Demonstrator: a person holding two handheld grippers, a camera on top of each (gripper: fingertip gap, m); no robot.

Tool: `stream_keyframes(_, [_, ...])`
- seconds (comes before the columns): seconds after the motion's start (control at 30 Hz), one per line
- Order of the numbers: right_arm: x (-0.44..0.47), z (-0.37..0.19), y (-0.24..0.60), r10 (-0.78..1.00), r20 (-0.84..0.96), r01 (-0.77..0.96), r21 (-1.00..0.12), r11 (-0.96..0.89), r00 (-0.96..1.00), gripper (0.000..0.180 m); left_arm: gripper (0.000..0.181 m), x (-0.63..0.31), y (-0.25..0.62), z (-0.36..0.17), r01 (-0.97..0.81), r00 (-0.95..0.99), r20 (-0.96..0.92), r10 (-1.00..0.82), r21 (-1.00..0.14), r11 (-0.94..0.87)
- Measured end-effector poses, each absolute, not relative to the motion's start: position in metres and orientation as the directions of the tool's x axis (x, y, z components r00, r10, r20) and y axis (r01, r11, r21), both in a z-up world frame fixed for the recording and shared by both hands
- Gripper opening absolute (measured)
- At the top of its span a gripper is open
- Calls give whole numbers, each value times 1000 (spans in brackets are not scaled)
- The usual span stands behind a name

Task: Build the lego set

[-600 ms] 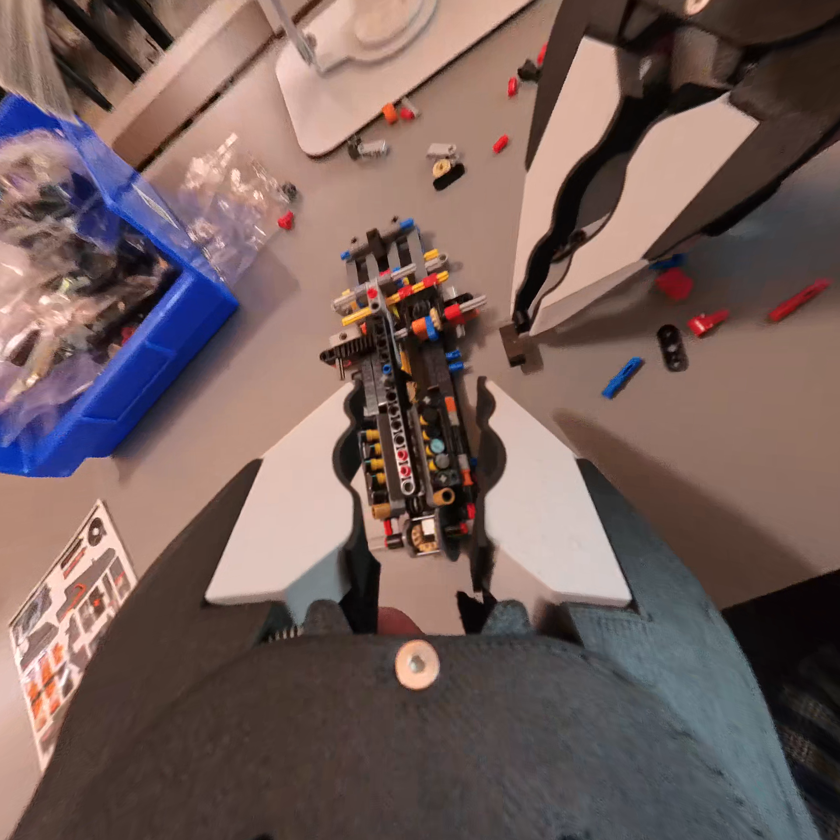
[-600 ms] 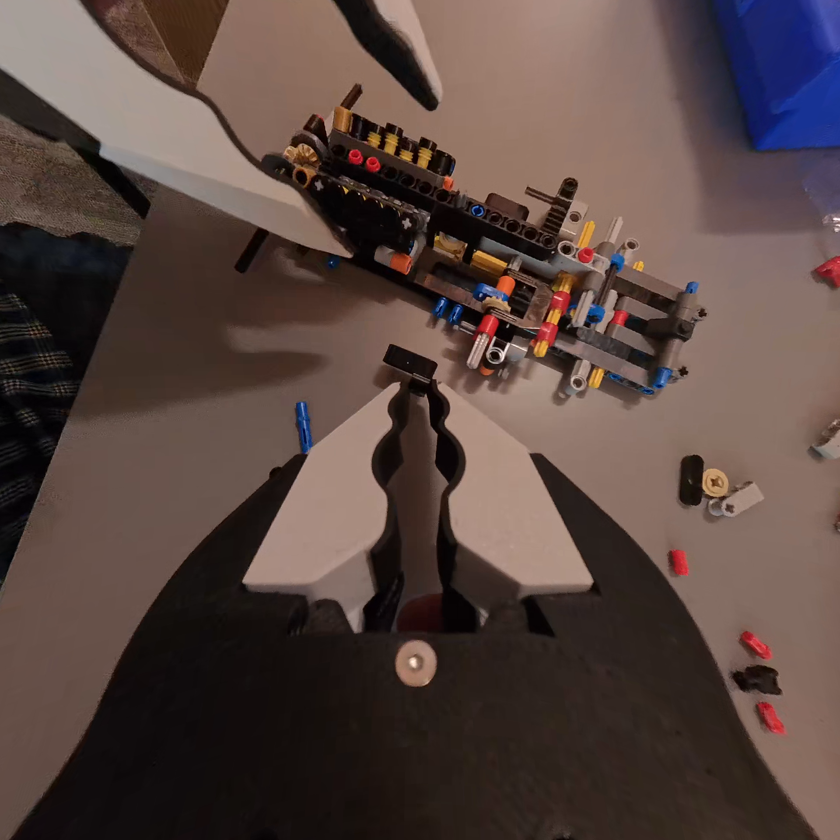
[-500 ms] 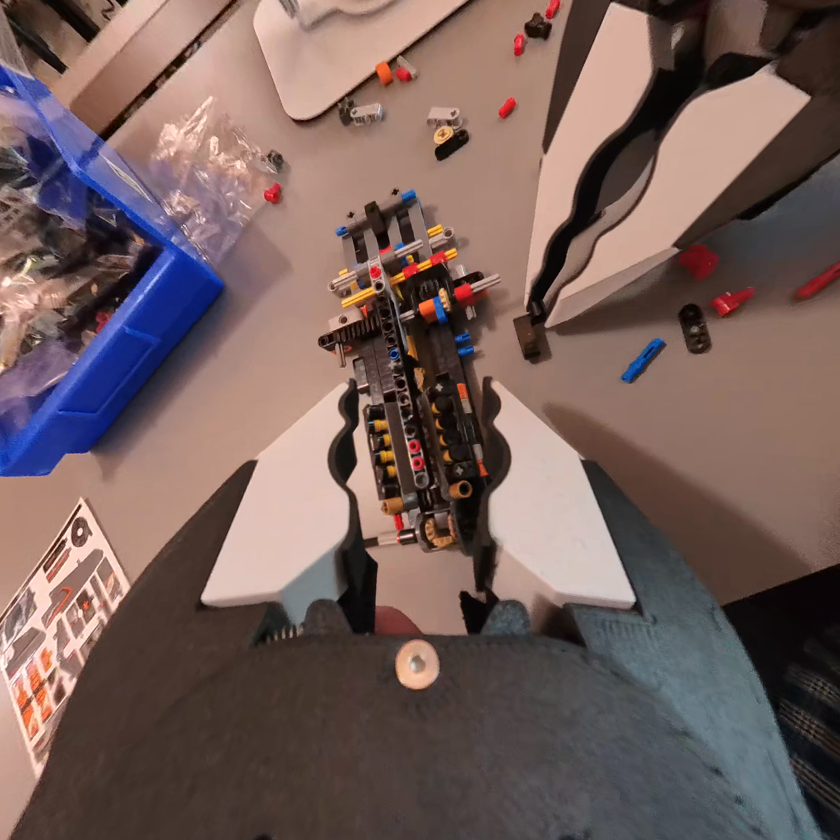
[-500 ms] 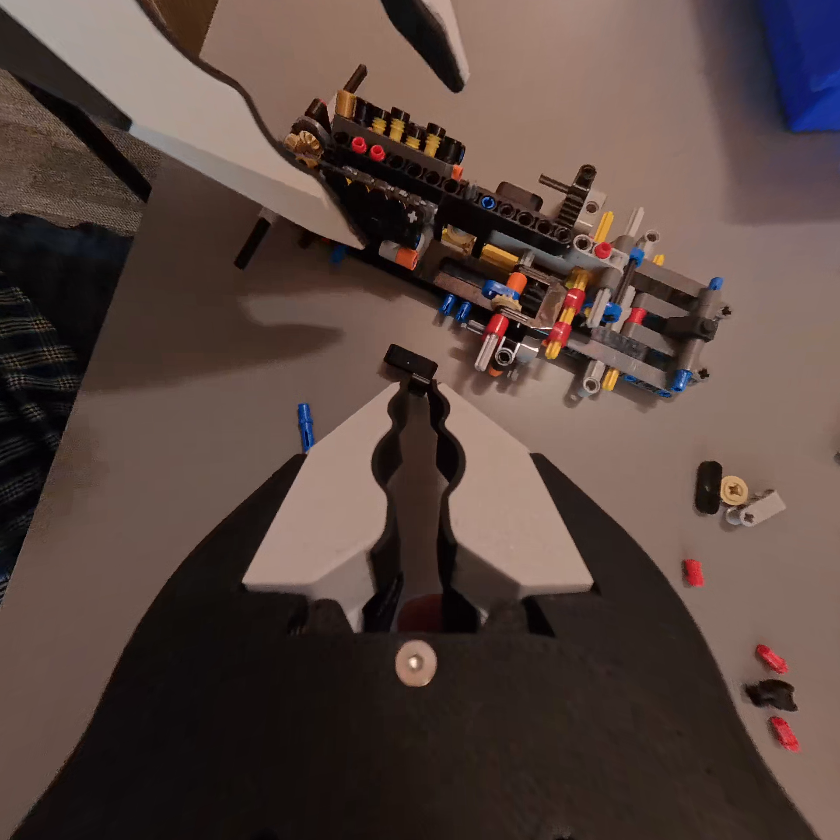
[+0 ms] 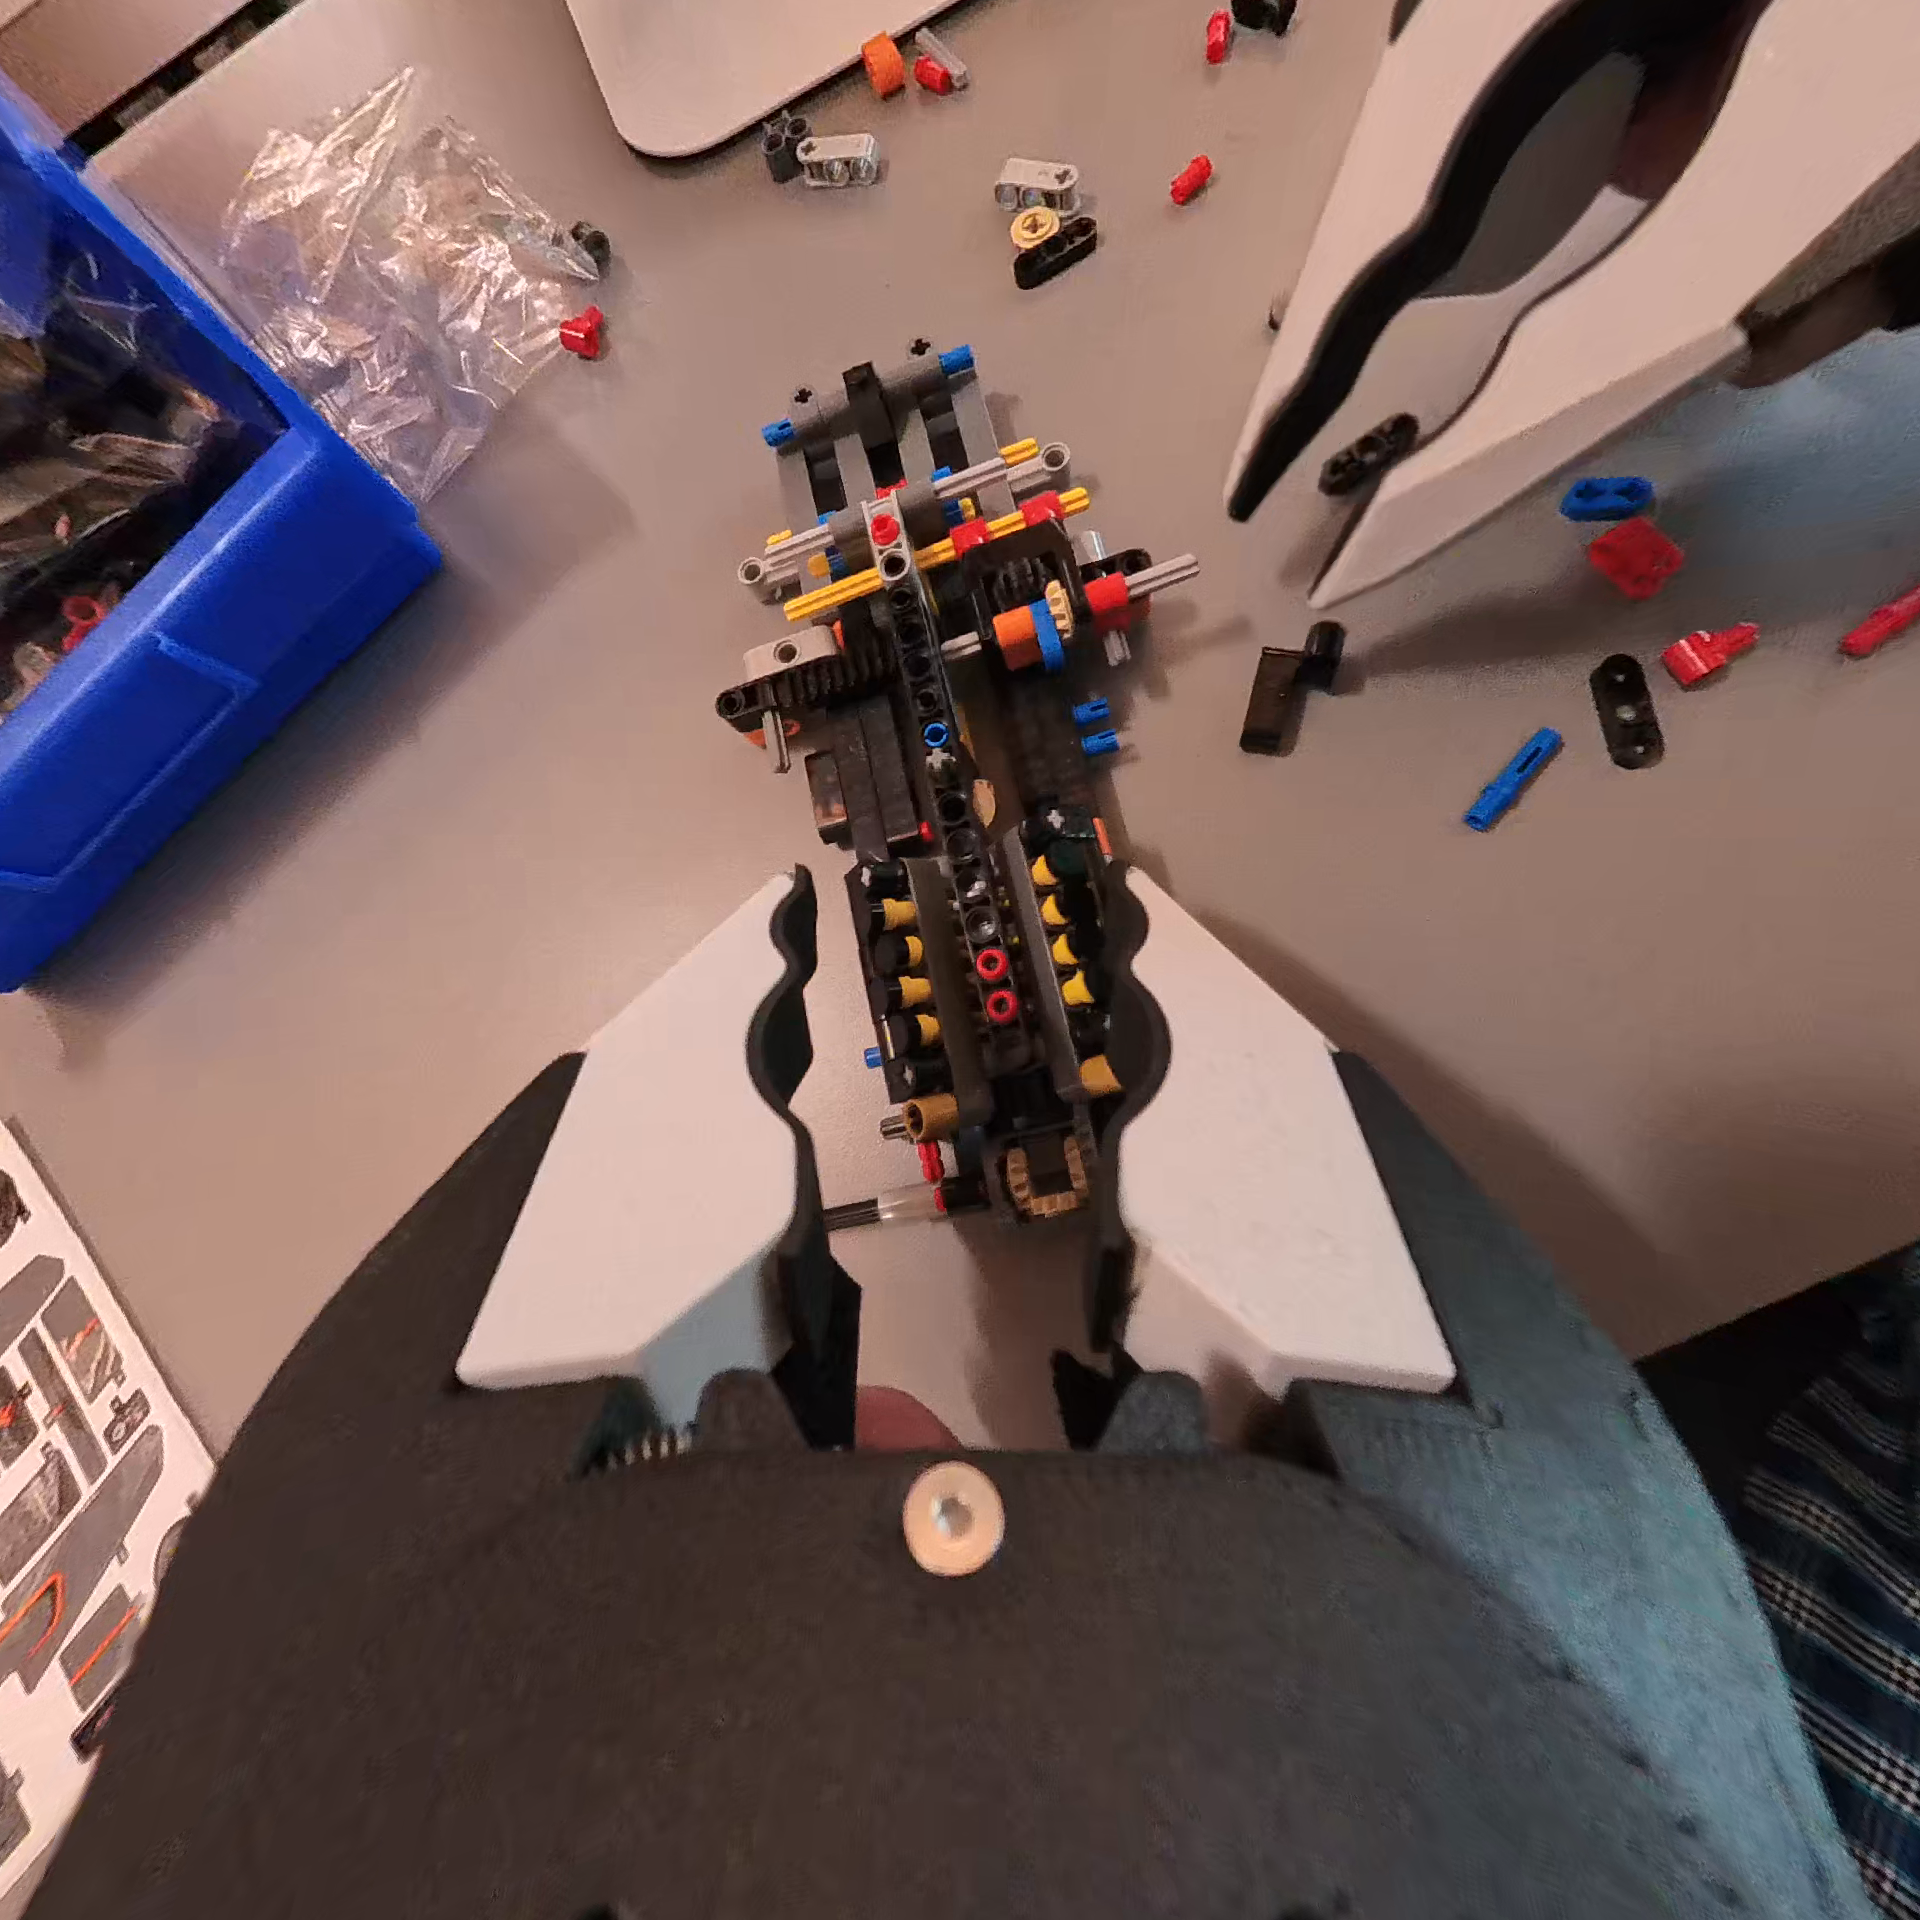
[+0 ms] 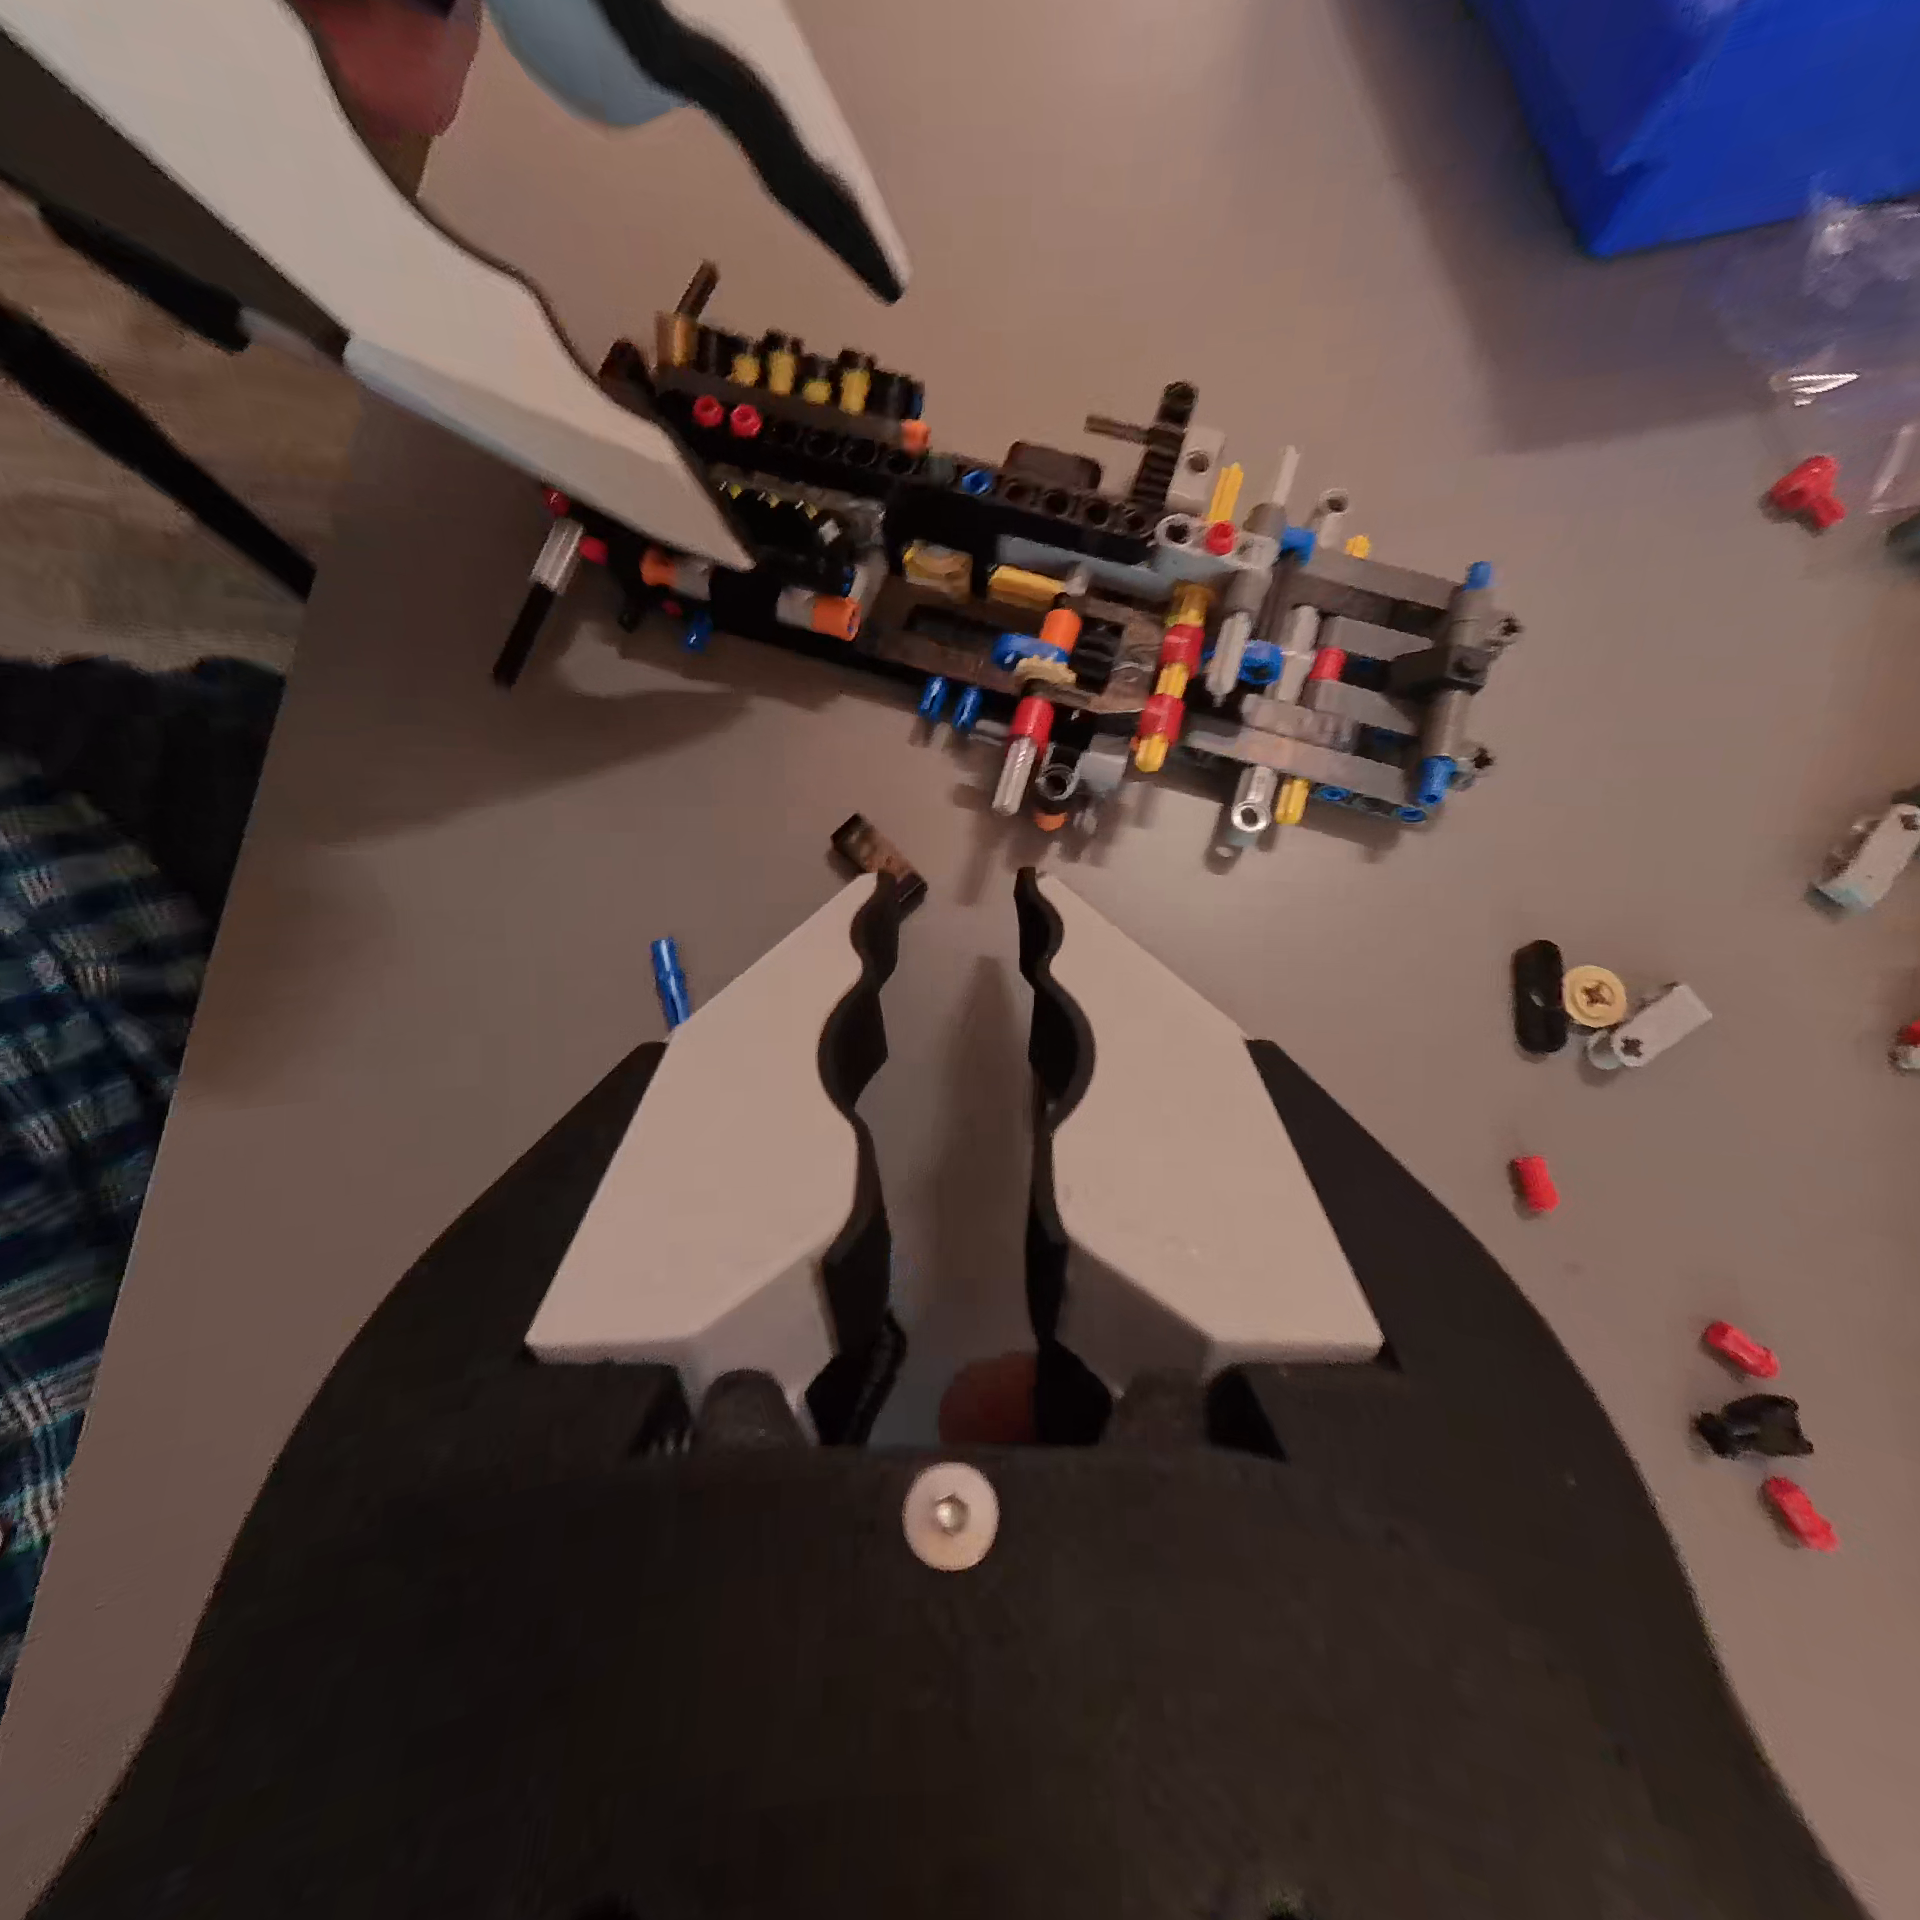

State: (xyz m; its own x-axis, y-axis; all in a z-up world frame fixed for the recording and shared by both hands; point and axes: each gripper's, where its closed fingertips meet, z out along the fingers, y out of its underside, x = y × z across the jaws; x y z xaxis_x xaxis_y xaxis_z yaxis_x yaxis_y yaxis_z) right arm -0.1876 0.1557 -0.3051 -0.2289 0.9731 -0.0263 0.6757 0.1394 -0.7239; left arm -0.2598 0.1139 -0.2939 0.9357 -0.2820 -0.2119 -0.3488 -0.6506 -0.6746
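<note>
The long Lego chassis (image 5: pixel 935 644), black and grey with yellow, red and blue pins, lies on the grey table; it also shows in the right wrist view (image 6: pixel 1091 613). My left gripper (image 5: pixel 966 894) is open and straddles its near end; the right finger (image 5: pixel 1195 1039) touches its side, the left one stands slightly off. My right gripper (image 6: pixel 948 883) is open and empty, just short of the chassis's side. A small black piece (image 6: pixel 878 857) lies on the table at its left fingertip. That piece also shows in the left wrist view (image 5: pixel 1283 691), below the right gripper (image 5: pixel 1283 545).
A blue bin (image 5: pixel 208 623) of bagged parts and a clear bag (image 5: pixel 395 239) sit at the left. A printed sheet (image 5: pixel 62 1455) lies near left, a white base (image 5: pixel 727 73) at the back. Loose pieces lie at the right: a blue pin (image 5: pixel 1512 777), a black link (image 5: pixel 1626 712), red bits (image 6: pixel 1532 1184). Between my right fingertips and the blue pin (image 5: pixel 1512 777) there is roughly 5 centimetres. Seen from the right wrist view (image 6: pixel 672 990) as well.
My right gripper has opened and let go of the small black piece, which now lies on the table. The left gripper stays around the chassis's end.
</note>
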Motion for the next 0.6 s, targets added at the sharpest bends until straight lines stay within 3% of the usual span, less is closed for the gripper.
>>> stream_keyframes(0.2, [-202,-310,161,995,-38,680,-732,37,-95,45,54,-260,113,-296,-321,944,-176,-280,-686,-653])
stream_keyframes(0.6, [-219,-322,166,999,-35,689,-725,-21,-6,40,52,-256,113,-302,-268,950,-77,-301,-695,-667])
